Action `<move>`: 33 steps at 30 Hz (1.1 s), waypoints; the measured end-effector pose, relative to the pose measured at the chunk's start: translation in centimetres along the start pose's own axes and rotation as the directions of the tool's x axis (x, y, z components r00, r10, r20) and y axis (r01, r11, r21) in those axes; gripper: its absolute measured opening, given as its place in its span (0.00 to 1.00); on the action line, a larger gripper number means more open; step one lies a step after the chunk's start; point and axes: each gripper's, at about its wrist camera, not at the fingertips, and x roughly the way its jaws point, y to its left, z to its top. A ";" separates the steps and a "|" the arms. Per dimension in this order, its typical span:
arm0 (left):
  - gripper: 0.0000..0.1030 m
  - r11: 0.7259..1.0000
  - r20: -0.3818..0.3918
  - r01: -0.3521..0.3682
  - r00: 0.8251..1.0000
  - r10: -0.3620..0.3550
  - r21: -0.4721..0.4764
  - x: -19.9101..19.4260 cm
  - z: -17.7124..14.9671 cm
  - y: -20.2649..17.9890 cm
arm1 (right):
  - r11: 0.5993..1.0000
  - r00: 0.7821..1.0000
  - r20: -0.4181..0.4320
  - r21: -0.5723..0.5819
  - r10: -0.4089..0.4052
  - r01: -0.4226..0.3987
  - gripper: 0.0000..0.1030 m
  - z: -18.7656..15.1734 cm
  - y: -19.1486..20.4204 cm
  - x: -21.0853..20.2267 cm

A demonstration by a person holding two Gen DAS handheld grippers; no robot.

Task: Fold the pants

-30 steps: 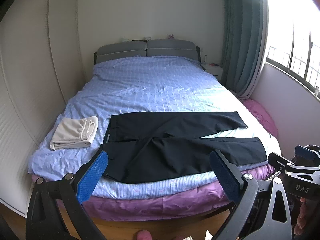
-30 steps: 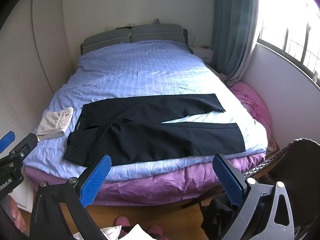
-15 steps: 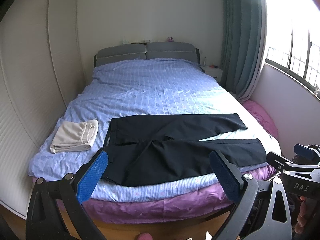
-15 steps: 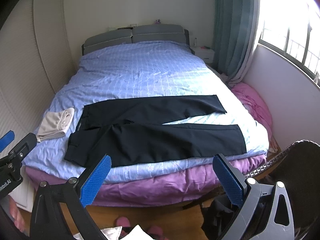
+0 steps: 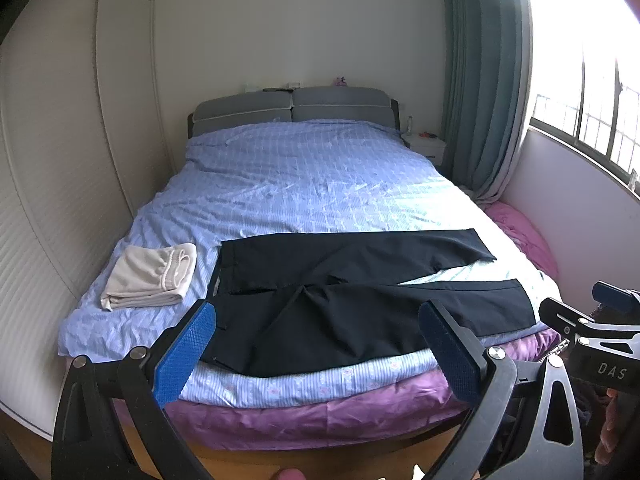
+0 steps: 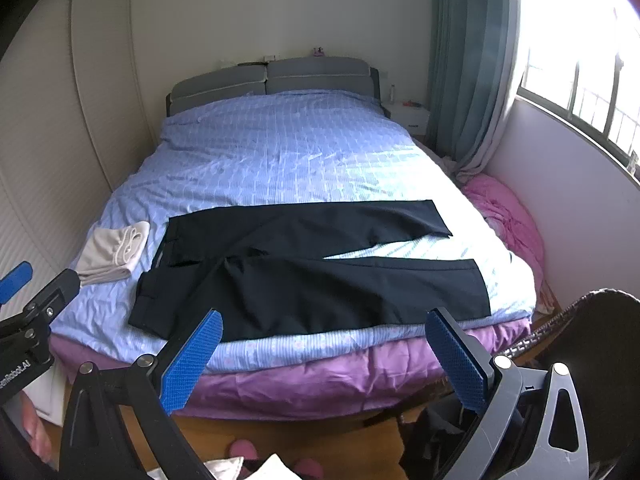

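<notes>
- The bed [image 5: 312, 184], covered by a blue checked duvet, is seen ahead of both claws, and its near edge lies just beyond their tips.
- The dark pants [image 5: 352, 300] are spread flat across the near end of the bed, directly ahead of the left claw [image 5: 320, 350] and the right claw [image 6: 324, 354]. The waistband is turned toward the left side of both claws, and the two legs run off to the right, parted in a narrow V.
- No fold is seen in the pants: the legs are not laid one over the other, and the length is not doubled. The task is judged to be at its very start, with every fold left to be made.
- A folded beige garment [image 5: 150, 276] lies on the duvet ahead and to the left of the left claw, beside the waistband but apart from it. Whether it belongs to the same chore cannot be told.
- The left claw is held wide open, with nothing between its blue pads, short of the bed's edge.
- The right claw is likewise held wide open and empty, off the fabric.
</notes>
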 end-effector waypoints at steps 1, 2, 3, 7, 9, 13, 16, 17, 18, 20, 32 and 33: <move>1.00 1.000 0.001 0.001 1.000 -0.001 0.001 0.0 0.0 0.0 | 1.000 1.000 0.002 0.001 0.001 -0.001 0.99 0.0 0.0 -0.1; 1.00 1.000 0.001 0.001 1.000 -0.001 0.001 0.0 0.1 0.1 | 1.000 1.000 0.004 0.002 0.003 -0.003 0.99 0.1 -0.1 -0.1; 1.00 1.000 0.004 0.003 1.000 -0.003 0.004 0.0 0.1 0.1 | 1.000 1.000 0.006 0.003 0.004 -0.004 0.99 0.0 -0.1 -0.2; 1.00 1.000 0.014 0.004 1.000 -0.005 0.009 -0.3 0.2 0.2 | 1.000 1.000 0.011 0.004 0.005 -0.005 0.99 0.1 -0.3 -0.3; 1.00 1.000 0.017 0.006 1.000 -0.006 0.012 -0.3 0.2 0.2 | 1.000 1.000 0.012 0.005 0.005 -0.005 0.99 0.1 -0.3 -0.4; 1.00 1.000 0.002 0.016 1.000 -0.016 0.009 -0.2 0.0 0.2 | 1.000 1.000 0.010 0.005 0.002 -0.002 0.99 0.1 -0.6 -0.4; 1.00 1.000 -0.008 0.020 1.000 -0.020 0.006 -0.1 -0.1 0.2 | 1.000 1.000 0.008 0.006 0.002 -0.002 0.99 0.1 -0.8 -0.5; 1.00 1.000 -0.008 0.022 1.000 -0.022 0.006 0.0 -0.1 0.1 | 1.000 1.000 0.009 0.006 0.003 -0.003 1.00 0.1 -0.8 -0.6; 1.00 1.000 -0.007 0.024 1.000 -0.024 0.008 0.0 0.0 0.0 | 1.000 1.000 0.009 0.005 0.002 -0.002 0.99 0.1 -0.7 -0.5; 1.00 1.000 -0.006 0.025 1.000 -0.025 0.011 0.1 0.1 -0.2 | 1.000 1.000 0.008 0.006 0.001 -0.001 0.99 0.0 -0.8 -0.5; 1.00 0.999 -0.037 0.033 0.999 -0.032 0.027 1.7 0.5 -1.4 | 1.000 1.000 -0.014 0.008 -0.002 0.002 0.99 0.3 -1.7 0.1; 1.00 0.999 -0.044 0.031 0.999 -0.030 0.025 2.0 0.5 -1.3 | 1.000 1.000 -0.020 0.006 -0.001 0.001 0.99 0.5 -1.5 0.5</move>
